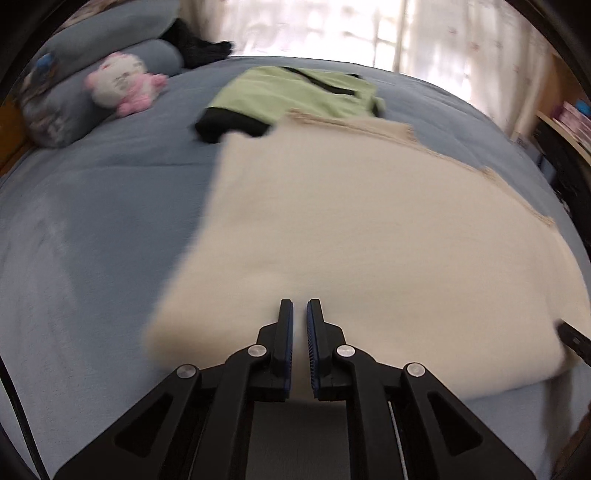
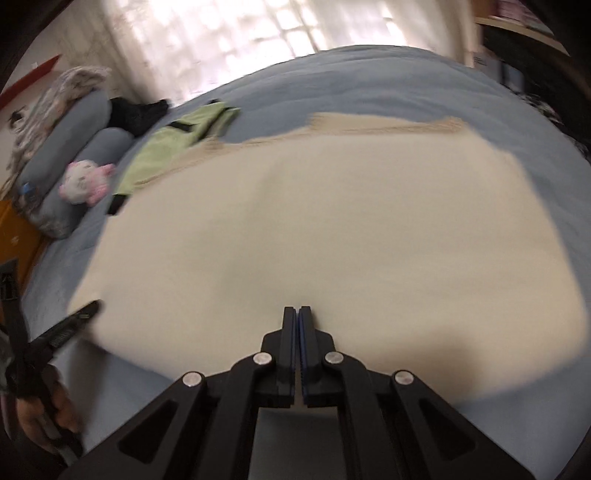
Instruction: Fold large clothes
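A large cream garment [image 1: 369, 229] lies spread flat on the blue bed [image 1: 92, 221], its ribbed hem at the far side. My left gripper [image 1: 299, 304] hovers over the garment's near edge with its jaws almost together; cream cloth shows through the thin gap, and I cannot tell whether any is pinched. In the right wrist view the same garment [image 2: 332, 229] fills the middle, and my right gripper [image 2: 297, 310] is shut above its near edge. The left gripper [image 2: 88, 308] shows at that cloth's left corner, held by a hand [image 2: 40, 417]. Both views are blurred.
A green garment with black trim [image 1: 295, 96] lies folded beyond the cream one. A pink and white plush toy [image 1: 122, 83] rests against grey pillows [image 1: 155, 55] at the far left. Curtains [image 1: 332, 26] hang behind the bed, and shelves [image 1: 569, 122] stand at the right.
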`<state>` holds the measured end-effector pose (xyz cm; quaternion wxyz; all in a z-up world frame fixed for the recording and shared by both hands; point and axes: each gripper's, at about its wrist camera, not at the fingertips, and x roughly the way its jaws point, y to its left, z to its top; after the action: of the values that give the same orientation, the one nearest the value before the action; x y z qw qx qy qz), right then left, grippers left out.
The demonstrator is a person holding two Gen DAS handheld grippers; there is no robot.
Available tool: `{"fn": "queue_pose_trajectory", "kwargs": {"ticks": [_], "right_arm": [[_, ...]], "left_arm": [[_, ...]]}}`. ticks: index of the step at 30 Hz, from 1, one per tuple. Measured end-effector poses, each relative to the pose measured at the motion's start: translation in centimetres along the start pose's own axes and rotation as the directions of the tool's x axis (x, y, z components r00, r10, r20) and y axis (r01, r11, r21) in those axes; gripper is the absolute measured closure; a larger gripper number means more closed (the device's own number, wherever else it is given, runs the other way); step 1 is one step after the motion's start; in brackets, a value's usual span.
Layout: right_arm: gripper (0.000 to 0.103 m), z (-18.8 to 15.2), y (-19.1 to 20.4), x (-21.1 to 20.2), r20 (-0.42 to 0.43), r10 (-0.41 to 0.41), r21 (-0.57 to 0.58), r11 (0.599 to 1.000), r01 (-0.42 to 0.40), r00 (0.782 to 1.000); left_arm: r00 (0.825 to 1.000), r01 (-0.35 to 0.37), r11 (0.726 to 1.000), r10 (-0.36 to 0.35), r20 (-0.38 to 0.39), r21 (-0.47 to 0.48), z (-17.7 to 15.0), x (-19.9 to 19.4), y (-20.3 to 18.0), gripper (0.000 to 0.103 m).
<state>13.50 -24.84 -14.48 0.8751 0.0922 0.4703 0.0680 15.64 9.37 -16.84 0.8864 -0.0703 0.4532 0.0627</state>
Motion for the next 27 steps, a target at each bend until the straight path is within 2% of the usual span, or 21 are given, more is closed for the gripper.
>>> {"fn": "queue_pose_trajectory", "kwargs": {"ticks": [4, 6, 8, 11, 17, 21, 24, 26, 27], "right_arm": [[0.103, -1.1, -5.9, -1.3, 0.012, -0.172, 0.070, 0.983, 0.171, 0.985], [0.103, -0.9, -8.9, -2.1, 0.012, -0.191, 0.140, 0.972, 0.187, 0.982], [0.103, -1.0, -10.7, -2.9, 0.019, -0.244, 0.185, 0.954, 0.237, 0.970], [0.103, -1.1, -11.6, -2.8, 0.015, -0.239, 0.214, 0.949, 0.230, 0.971], [0.102, -1.2, -10.8, -2.1, -0.002, -0.305, 0.187, 0.936, 0.300, 0.953], [0.101, -1.4, -11.6, -2.4, -0.012, -0.289, 0.223, 0.933, 0.284, 0.957], [0.101, -1.5, -11.6, -2.9, -0.018, -0.280, 0.247, 0.929, 0.276, 0.960], [0.101, -1.7, -11.3, -3.5, -0.020, -0.277, 0.269, 0.924, 0.272, 0.961], [0.099, -1.8, -11.1, -3.8, -0.020, -0.273, 0.280, 0.922, 0.267, 0.962]], "left_arm": [[1.000, 0.002, 0.998, -0.003, -0.006, -0.060, 0.1, -0.3, 2.4, 0.100], [1.000, -0.003, 0.997, 0.003, 0.000, -0.071, 0.1, -0.5, 2.8, 0.101], [1.000, -0.008, 0.997, 0.008, 0.004, -0.077, 0.1, -0.3, 2.8, 0.101], [1.000, -0.015, 0.997, 0.015, 0.000, -0.081, 0.0, 0.0, 2.8, 0.101], [1.000, -0.030, 0.996, 0.030, -0.004, -0.081, 0.2, 0.1, 2.6, 0.101], [0.999, -0.024, 0.996, 0.022, -0.030, -0.082, 0.9, 0.2, 2.4, 0.100], [0.998, -0.013, 0.995, 0.008, -0.057, -0.098, 1.2, -0.3, 2.2, 0.094], [0.997, 0.013, 0.993, -0.022, -0.071, -0.114, 1.3, -0.8, 2.0, 0.079], [0.997, 0.018, 0.993, -0.027, -0.075, -0.116, 1.3, -1.2, 1.8, 0.075]]}}
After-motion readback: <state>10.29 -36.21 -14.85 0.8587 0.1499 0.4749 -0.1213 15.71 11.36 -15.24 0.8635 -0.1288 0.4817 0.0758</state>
